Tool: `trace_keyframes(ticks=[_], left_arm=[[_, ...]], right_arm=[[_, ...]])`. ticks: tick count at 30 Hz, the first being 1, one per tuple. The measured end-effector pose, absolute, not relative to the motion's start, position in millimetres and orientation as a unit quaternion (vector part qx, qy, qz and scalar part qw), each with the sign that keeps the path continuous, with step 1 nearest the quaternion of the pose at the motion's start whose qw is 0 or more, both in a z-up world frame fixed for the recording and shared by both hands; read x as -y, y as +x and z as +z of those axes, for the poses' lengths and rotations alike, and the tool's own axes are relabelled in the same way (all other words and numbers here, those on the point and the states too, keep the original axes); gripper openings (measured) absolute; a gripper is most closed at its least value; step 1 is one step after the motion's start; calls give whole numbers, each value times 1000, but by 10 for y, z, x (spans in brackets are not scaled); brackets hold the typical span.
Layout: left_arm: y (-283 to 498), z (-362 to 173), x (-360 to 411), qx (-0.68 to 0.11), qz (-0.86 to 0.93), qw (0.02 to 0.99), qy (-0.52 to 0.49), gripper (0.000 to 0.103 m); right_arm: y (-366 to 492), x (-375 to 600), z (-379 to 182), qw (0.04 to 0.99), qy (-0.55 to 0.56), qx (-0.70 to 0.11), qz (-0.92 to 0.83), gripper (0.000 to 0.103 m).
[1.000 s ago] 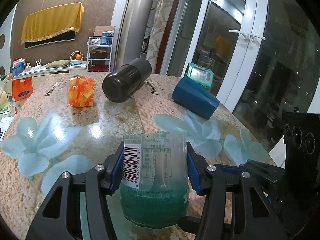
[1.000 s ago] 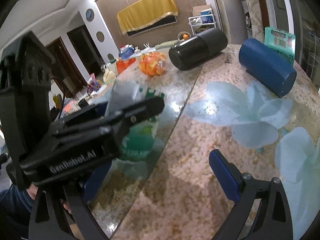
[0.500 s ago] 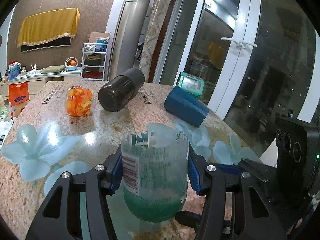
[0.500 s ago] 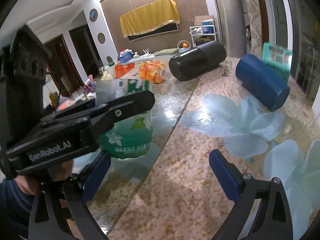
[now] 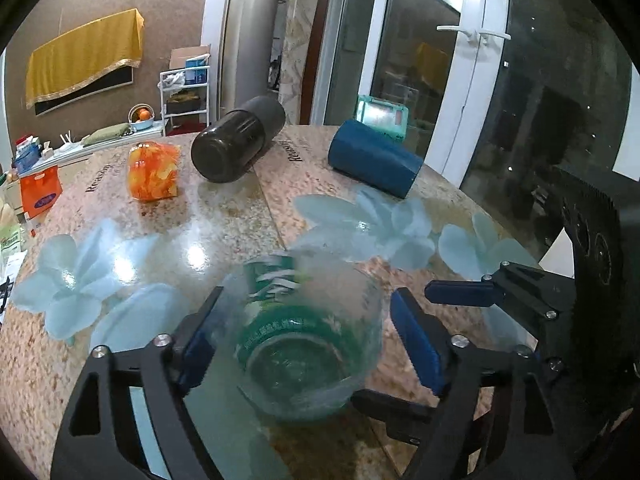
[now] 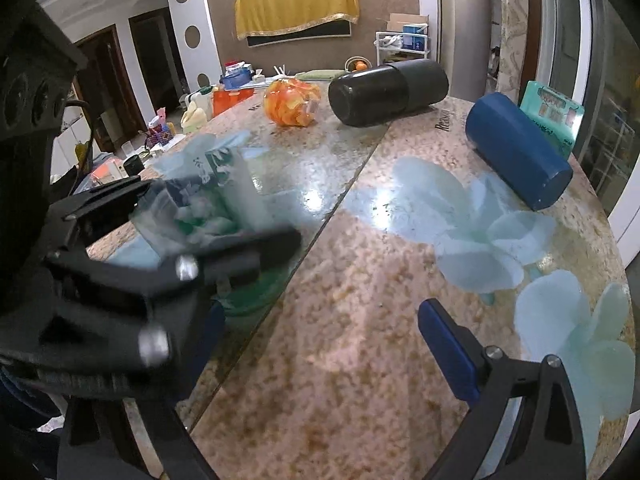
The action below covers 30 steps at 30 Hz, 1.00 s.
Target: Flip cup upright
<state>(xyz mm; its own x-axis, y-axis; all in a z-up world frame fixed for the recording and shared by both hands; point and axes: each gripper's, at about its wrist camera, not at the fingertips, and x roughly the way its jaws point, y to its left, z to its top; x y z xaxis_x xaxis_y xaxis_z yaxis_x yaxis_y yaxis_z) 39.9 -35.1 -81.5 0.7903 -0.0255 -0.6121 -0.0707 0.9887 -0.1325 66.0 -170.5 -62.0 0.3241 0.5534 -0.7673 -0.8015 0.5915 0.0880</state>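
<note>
A clear plastic cup (image 5: 304, 332) with a green label stands upright on the stone table (image 5: 240, 216), mouth up. My left gripper (image 5: 304, 344) is open, its blue pads (image 5: 416, 344) on either side of the cup with a gap on the right. In the right wrist view the cup (image 6: 216, 208) is blurred behind the left gripper's black body. My right gripper (image 6: 320, 344) is open and empty over bare table to the right of the cup; its right pad (image 6: 448, 344) shows clearly.
A black flask (image 5: 236, 144) and a blue cup (image 5: 372, 164) lie on their sides at the far side of the table. An orange packet (image 5: 154, 172) stands far left. A teal box (image 5: 382, 114) sits at the table's far edge by the glass door.
My left gripper has opened and let go of the cup, which now stands upright on the table. The left gripper tilted down over it. The right gripper barely moved.
</note>
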Motion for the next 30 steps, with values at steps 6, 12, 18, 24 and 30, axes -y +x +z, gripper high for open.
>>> trace_keyframes(ticks=[6,12,18,24,30], left_arm=[[289,-744,372,-300,10,952,-63,97],[122,-619,360,-287,-2,956,-58,103],[-111,-449,301,-277,-9,959,-59,103],[-392,-280,229,-264,-9,963,-53,103],[-644,-158,135,-259,-14,964,-65,103]], right_arm=[[554,1734,-607,799,-169,-391,424,98],[502,1876,-510,806,-162,-390,415,98],[407,1987,-336,817,-155,-385,400,98],[228,2008,-97,832,-152,-375,380,99],[3,2002,74,847,-155,-361,358,100]])
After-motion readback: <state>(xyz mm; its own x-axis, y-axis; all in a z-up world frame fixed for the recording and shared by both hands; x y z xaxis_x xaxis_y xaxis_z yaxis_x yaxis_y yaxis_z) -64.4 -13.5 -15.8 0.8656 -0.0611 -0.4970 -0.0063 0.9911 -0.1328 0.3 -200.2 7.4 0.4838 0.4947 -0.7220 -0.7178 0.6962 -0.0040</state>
